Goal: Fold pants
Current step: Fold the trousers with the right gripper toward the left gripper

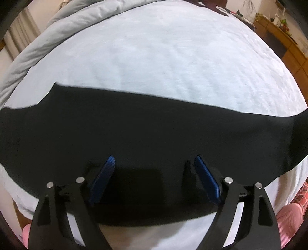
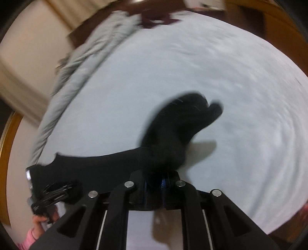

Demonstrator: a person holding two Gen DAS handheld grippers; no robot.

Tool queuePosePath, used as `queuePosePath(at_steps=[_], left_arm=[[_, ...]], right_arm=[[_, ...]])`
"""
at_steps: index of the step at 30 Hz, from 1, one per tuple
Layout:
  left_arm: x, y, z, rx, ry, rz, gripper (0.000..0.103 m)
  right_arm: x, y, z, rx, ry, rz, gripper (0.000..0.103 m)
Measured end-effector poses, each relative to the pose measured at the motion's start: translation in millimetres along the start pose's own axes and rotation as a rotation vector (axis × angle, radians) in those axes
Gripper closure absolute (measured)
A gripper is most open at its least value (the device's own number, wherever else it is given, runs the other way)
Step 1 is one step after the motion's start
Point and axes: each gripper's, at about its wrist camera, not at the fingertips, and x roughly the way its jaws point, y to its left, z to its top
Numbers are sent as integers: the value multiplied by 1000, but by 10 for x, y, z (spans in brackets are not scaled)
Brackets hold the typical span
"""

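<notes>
Black pants (image 1: pixel 134 138) lie in a long band across the near part of a pale blue bed (image 1: pixel 163 57). My left gripper (image 1: pixel 154 163) is open, its blue pads (image 1: pixel 104 178) spread just above the pants' near edge, holding nothing. In the blurred right wrist view my right gripper (image 2: pixel 155 182) is shut on the pants (image 2: pixel 173 134), and a bunched end of them stands lifted off the bed above the fingers. The rest of the pants trails left along the bed (image 2: pixel 231 96). The left gripper (image 2: pixel 52 194) shows at the lower left there.
A rolled grey duvet (image 1: pixel 38 44) runs along the bed's left side and shows in the right wrist view (image 2: pixel 77 65) too. Wooden furniture (image 1: pixel 279 36) stands at the far right. Dark items (image 2: pixel 156 17) lie at the bed's far end. A pink sleeve (image 1: pixel 288 217) is at lower right.
</notes>
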Motion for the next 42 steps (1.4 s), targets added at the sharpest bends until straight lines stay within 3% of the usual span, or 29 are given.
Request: queuePosePath(at_steps=[5,11,20,26,32,40,42], left_arm=[[-1,458,35,-58,25,-27,19],[-84,886,34,-170,41,-110,19],[-104,1245,6,-259,41,-159,18],[-42,1318,54,-306,56,-213,18],[90,1206,184,-320,82,-256,18],[122,927,347,-273,122,-246,18],[169,926,376,-283,140,-239,18]], right_arm=[[248,780,-142,-134,40,113,91],[705,1547,-382,-247,116,169,91],[1332,2290,-712,-332,233,244,91],[1575,2540,-941,-417,270,230,91],[1680,2495,-1025,-402,293,238,91],[1685,2502,-1022,-407,293,243,87],[1691,2491,-1020,-399,299,256,81]])
